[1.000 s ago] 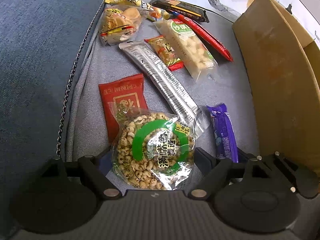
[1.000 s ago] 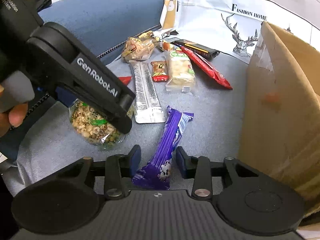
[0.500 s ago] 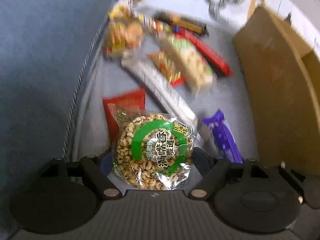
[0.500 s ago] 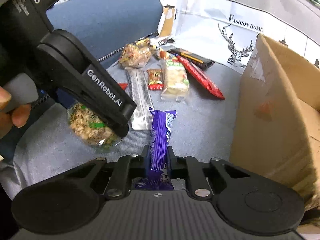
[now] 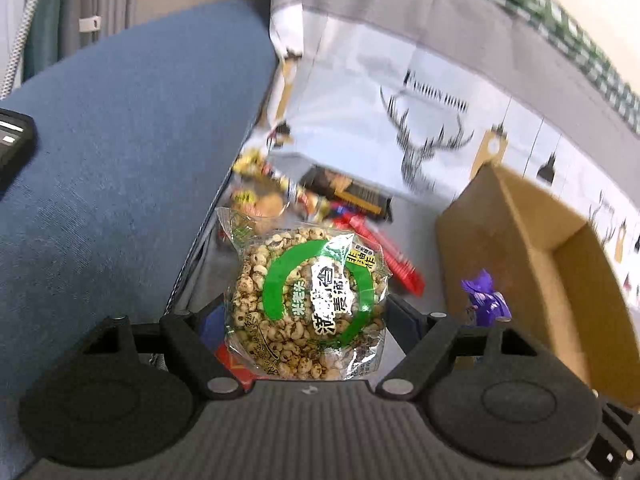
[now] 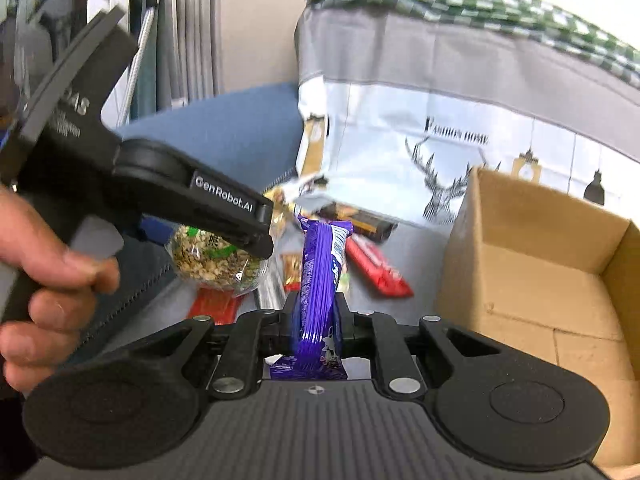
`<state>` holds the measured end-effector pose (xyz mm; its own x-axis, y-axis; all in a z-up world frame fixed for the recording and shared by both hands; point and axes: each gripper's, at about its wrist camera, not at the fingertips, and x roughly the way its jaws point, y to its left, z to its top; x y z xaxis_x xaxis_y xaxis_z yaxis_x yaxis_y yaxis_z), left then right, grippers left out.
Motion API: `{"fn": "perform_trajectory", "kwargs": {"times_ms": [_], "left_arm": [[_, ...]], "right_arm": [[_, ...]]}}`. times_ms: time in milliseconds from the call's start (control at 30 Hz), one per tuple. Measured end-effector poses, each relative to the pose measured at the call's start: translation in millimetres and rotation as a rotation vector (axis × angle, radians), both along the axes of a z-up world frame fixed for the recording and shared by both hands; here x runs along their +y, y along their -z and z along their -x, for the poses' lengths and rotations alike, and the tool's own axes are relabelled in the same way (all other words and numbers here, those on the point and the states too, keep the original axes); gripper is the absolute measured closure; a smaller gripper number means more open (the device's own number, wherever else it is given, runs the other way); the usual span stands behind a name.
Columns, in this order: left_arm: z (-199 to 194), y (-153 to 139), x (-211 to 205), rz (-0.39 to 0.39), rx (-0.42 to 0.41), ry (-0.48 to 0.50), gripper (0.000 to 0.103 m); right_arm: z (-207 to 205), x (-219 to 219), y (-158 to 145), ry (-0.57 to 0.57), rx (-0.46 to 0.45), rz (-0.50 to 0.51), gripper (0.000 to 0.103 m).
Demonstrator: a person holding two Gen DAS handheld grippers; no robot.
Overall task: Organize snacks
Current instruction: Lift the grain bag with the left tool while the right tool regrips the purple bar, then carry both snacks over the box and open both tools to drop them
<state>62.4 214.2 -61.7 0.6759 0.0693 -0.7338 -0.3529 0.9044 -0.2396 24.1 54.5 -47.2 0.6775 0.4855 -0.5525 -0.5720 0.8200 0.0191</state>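
A round clear pack of puffed grain with a green ring label [image 5: 308,304] hangs above the sofa seat, and my left gripper [image 5: 306,314] is shut on its two sides. The right wrist view shows the same pack [image 6: 212,264] under the left gripper's finger [image 6: 240,220], with a person's hand [image 6: 48,272] on the handle. My right gripper [image 6: 318,320] is shut on a purple snack bar [image 6: 320,276], which stands on edge and points forward. The bar's tip [image 5: 484,304] shows at the right in the left wrist view. Both packs are lifted off the grey cloth.
An open cardboard box [image 6: 532,264] stands at the right, its near wall [image 5: 500,248] beside both grippers. Several snacks lie on the cloth ahead: a long red bar [image 6: 376,264], a dark bar [image 5: 352,196], a red packet [image 6: 212,304]. A deer-print cushion [image 5: 432,128] and the blue sofa arm [image 5: 120,160] bound the seat.
The right gripper shut on the purple bar and lifted it off the cloth. The left gripper rose with the grain pack and tilted up, bringing the cushion and box into view.
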Motion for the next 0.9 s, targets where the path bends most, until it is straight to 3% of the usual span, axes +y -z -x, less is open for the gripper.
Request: {"fn": "perform_trajectory", "kwargs": {"times_ms": [367,900], "left_arm": [[7,-37,-54,-0.108,-0.194,0.008,0.019],[-17,-67,-162,-0.077,-0.320,0.212,0.019]], "right_arm": [[-2,-48,-25,0.064,-0.031,-0.081,0.087],[-51,-151,-23,0.365,-0.041,-0.123,0.087]]}}
